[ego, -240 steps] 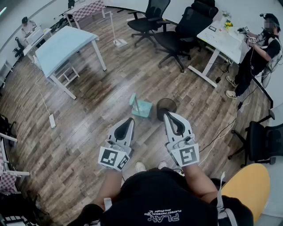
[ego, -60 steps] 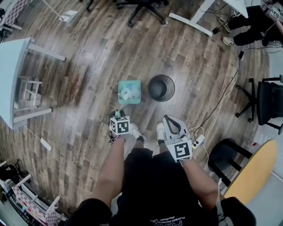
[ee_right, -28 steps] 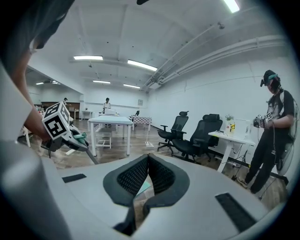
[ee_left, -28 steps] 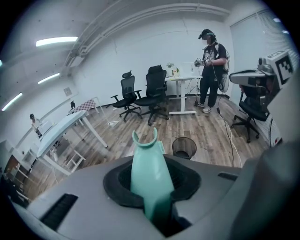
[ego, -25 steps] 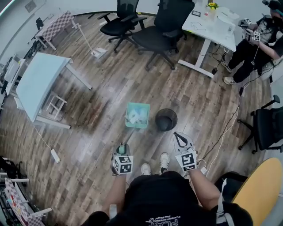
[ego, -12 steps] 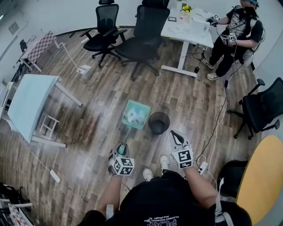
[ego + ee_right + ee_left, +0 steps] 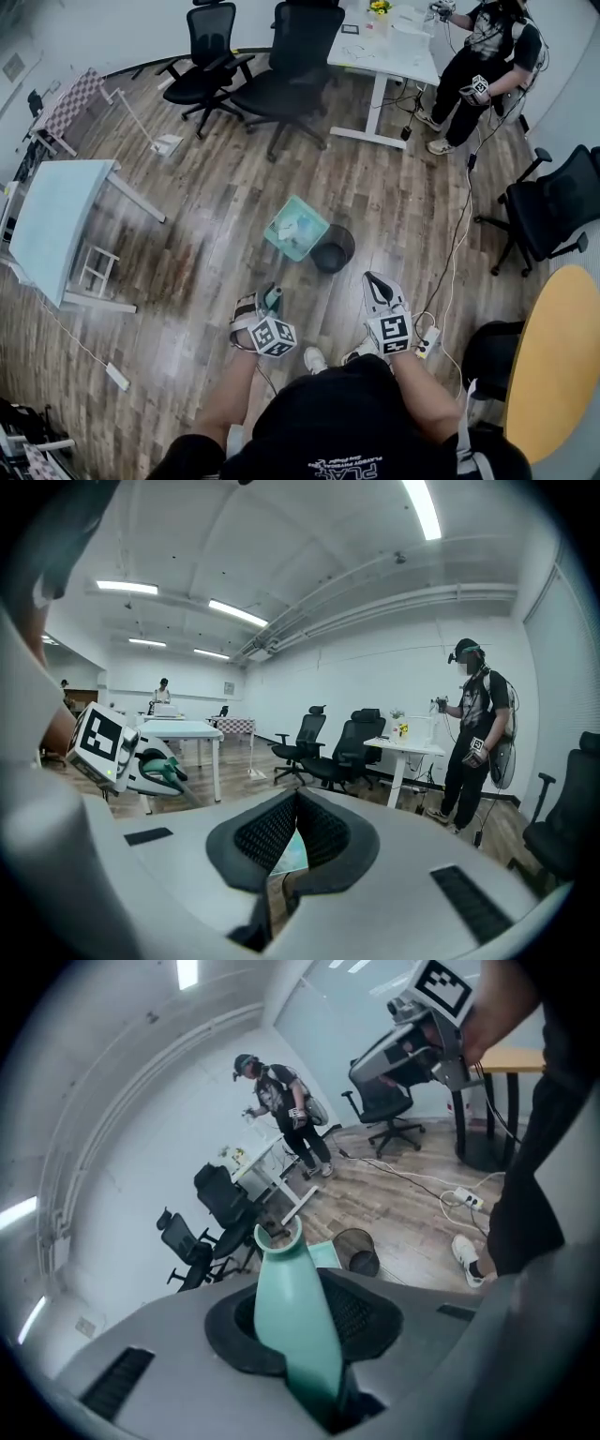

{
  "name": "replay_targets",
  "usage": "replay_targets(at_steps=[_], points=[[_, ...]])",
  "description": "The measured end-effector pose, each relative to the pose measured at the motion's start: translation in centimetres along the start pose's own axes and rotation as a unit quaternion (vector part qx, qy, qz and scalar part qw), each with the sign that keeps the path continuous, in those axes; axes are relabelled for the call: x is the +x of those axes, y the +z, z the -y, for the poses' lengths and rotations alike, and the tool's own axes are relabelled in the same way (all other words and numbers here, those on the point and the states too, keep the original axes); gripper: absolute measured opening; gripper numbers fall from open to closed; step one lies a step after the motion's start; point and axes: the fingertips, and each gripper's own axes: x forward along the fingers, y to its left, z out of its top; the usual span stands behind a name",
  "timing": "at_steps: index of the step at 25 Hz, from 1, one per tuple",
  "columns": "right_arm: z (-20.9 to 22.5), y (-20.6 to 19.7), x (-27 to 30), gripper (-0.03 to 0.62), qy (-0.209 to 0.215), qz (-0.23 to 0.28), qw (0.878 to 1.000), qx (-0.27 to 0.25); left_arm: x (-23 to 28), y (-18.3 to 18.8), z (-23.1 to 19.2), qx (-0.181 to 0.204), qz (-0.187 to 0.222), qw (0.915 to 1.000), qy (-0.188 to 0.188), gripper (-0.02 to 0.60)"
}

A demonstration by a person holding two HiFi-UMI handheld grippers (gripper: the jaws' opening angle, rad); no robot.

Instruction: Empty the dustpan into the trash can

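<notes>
The dustpan [image 7: 295,228], pale teal, hangs tilted just left of the trash can [image 7: 332,249] in the head view, its lower corner at the can's rim; whether the two touch cannot be told. White scraps lie in the pan. Its long handle [image 7: 292,1330] runs back from the can to the left gripper [image 7: 270,300], whose jaws clamp narrowly on it; they have just eased a little wider, with the handle pressed between the pads. The right gripper [image 7: 373,279] is on the near right of the can, its jaws closed tip to tip with nothing between them.

Each gripper carries a cube of black-and-white square markers, with no letters on them. The black shirt [image 7: 347,431] nearer the camera than the can bears white print that begins "PLAY"; the smaller line under it is too fine to read. Beyond the can stand a white desk [image 7: 384,42] and black office chairs [image 7: 281,56]
</notes>
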Motion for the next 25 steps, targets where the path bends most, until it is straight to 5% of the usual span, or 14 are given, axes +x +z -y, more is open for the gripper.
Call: replay_targets(at_steps=[4,9,17,25], points=[[-0.1,-0.5,-1.0,0.023,-0.004,-0.001,1.0,0.004,0.2,0.8,1.8,0.08,0.005,0.9967,-0.009,0.11],[-0.4,0.0,-2.0,0.023,0.007,0.008,1.0,-0.01,0.7,2.0,3.5,0.192,0.007,0.9813,-0.009,0.11],[-0.2,-0.6,-4.1,0.023,0.025,0.012,1.0,0.006,0.8,3.1,7.6,0.335,-0.028,0.9403,-0.054,0.098],[-0.4,0.4,-4.9,0.023,0.069,0.026,0.997,0.004,0.7,5.5,11.1,0.406,-0.054,0.9083,-0.085,0.098]])
